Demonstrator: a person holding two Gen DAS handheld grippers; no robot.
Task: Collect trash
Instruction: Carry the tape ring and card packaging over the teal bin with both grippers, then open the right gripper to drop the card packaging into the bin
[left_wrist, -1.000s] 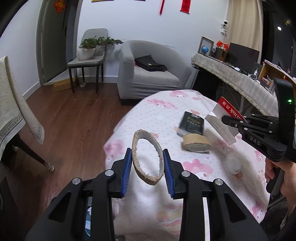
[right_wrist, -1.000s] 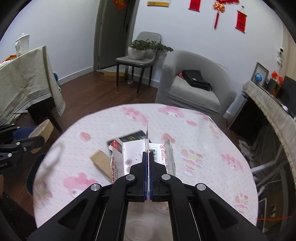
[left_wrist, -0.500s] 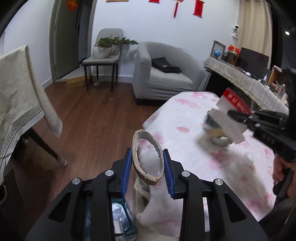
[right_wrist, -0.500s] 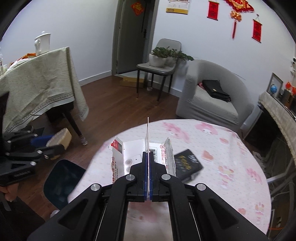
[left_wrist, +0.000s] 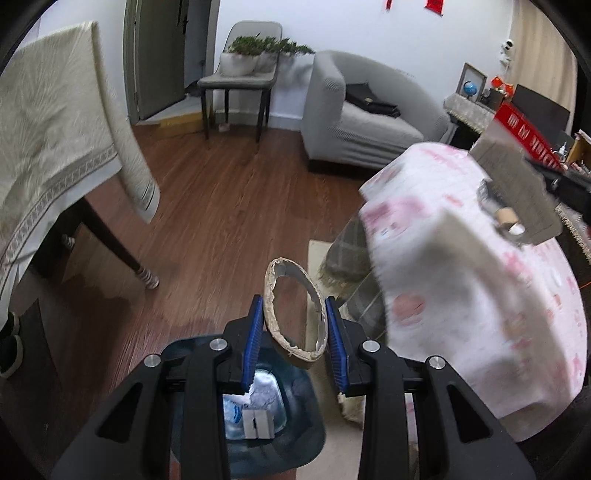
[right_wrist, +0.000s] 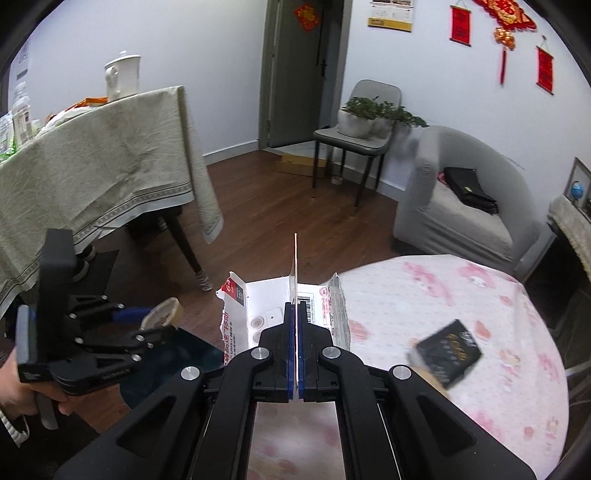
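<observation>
Above the blue bin (left_wrist: 295, 417), the left gripper (left_wrist: 294, 325) pinches a frayed cardboard ring (left_wrist: 293, 310); the right gripper (right_wrist: 295, 314) clamps a flattened, torn carton (right_wrist: 258, 310) (glossy, perhaps paperboard).

A round table (right_wrist: 480, 295), draped in a white cloth printed with pink figures, was seen at the right of both views. A black box (right_wrist: 448, 352) with gold lettering lay on the cloth, blurred, with something tan just showing at its near edge. A dark wooden floor (left_wrist: 221, 206) was spread beneath. On the floor, beside the table, a dark blue bin (left_wrist: 295, 435) was stood, holding white and pale blue scraps, and a beige mat (left_wrist: 317, 254) was laid under the table's edge.
</observation>
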